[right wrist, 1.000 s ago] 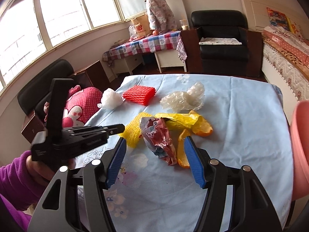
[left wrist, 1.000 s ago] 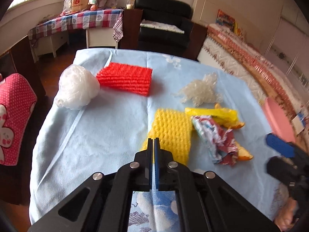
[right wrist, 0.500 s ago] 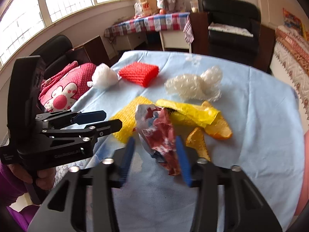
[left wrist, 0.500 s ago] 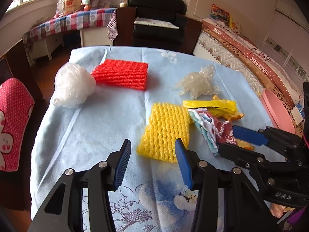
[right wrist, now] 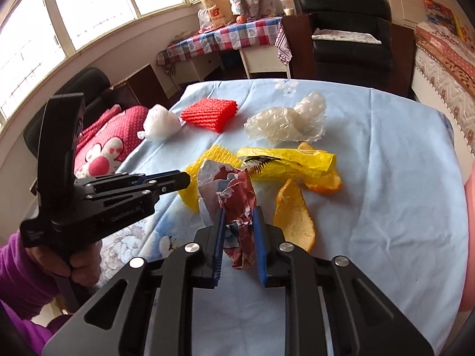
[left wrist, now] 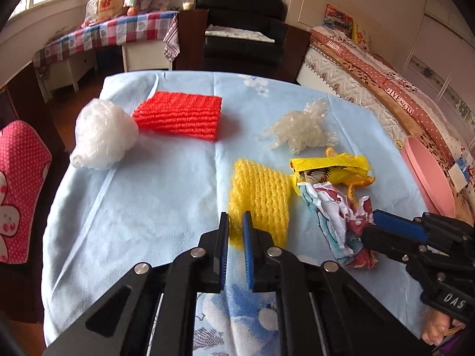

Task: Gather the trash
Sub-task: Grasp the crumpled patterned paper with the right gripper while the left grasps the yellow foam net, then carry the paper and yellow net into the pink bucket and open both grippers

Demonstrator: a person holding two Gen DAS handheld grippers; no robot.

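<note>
Trash lies on a blue tablecloth (left wrist: 148, 207). My left gripper (left wrist: 236, 224) is shut on the near corner of a yellow foam net (left wrist: 261, 192). My right gripper (right wrist: 237, 216) is shut on a crumpled red and white paper wrapper (right wrist: 234, 190), which also shows in the left wrist view (left wrist: 335, 213). Beyond it lie a yellow plastic bag (right wrist: 291, 161), orange peels (right wrist: 292, 213), clear crumpled plastic (right wrist: 285, 123), a red foam net (right wrist: 210, 114) and a white plastic ball (right wrist: 160, 123).
A pink bin (left wrist: 427, 175) stands at the table's right edge. A red dotted cushion (right wrist: 104, 145) sits on a chair at the left. A black armchair (left wrist: 243, 29) and a checkered table (left wrist: 104, 35) stand behind; a bed (left wrist: 386, 89) lies at the right.
Both grippers have moved forward and closed: the left from open onto the yellow foam net, the right onto the crumpled wrapper.
</note>
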